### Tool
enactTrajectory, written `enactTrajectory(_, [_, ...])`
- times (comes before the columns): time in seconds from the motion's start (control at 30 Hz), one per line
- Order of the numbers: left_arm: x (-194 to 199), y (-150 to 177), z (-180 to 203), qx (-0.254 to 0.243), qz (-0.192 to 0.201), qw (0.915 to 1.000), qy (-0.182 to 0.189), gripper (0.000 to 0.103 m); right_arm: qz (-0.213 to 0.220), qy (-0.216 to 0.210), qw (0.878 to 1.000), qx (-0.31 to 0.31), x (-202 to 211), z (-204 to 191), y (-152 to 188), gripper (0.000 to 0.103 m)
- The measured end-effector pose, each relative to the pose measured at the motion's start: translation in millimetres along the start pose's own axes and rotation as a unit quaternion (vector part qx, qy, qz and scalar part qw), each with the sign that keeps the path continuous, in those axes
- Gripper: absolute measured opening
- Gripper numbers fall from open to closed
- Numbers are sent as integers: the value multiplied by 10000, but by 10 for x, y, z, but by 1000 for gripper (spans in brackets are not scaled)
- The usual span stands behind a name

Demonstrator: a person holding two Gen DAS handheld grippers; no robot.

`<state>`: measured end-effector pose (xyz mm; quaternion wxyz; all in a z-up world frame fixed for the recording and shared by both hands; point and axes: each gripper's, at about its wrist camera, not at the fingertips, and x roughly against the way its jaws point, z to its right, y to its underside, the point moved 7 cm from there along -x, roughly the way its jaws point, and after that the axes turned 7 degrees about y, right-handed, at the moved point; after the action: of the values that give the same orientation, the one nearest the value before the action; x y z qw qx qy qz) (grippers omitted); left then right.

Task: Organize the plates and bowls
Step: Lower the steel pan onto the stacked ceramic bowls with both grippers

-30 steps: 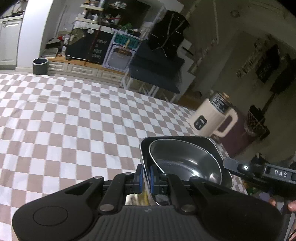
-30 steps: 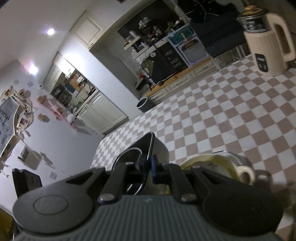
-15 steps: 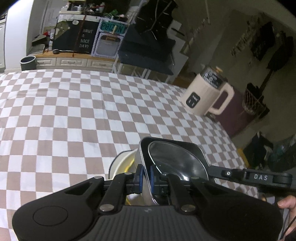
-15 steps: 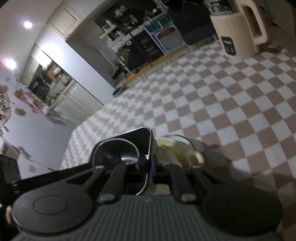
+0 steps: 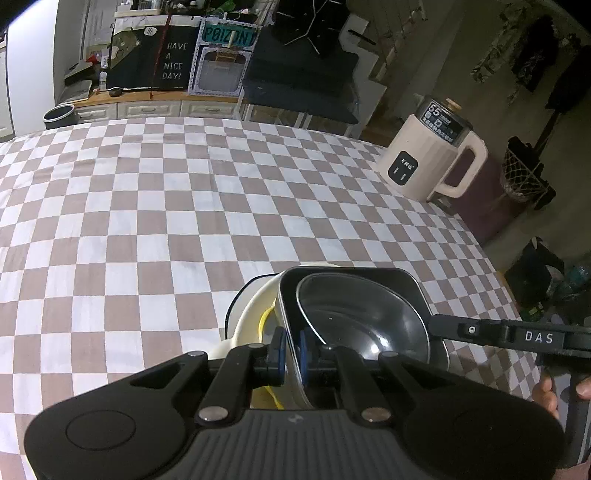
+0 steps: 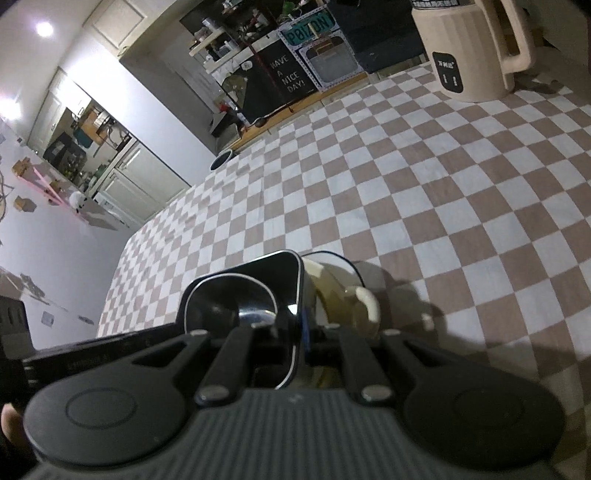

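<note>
1. My left gripper and right gripper are both clamped thin on opposite rims of the steel dish.
2. It sits over the cream bowl, near table edge.
3. Uneven release could tip it, clattering sideways.

Checkered tablecloth; cream kettle at far edge; "HAVE A NICE DAY!" board; ceiling lights.
</note>
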<state>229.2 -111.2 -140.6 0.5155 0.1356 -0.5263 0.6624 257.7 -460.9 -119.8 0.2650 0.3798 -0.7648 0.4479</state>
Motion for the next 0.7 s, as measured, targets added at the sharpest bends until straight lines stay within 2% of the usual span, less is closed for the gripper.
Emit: enactTrajectory(0.7, [-94,39,-39,-77,-103,9999,-66,7,-187,128,9997,95,-67,-14,73,9])
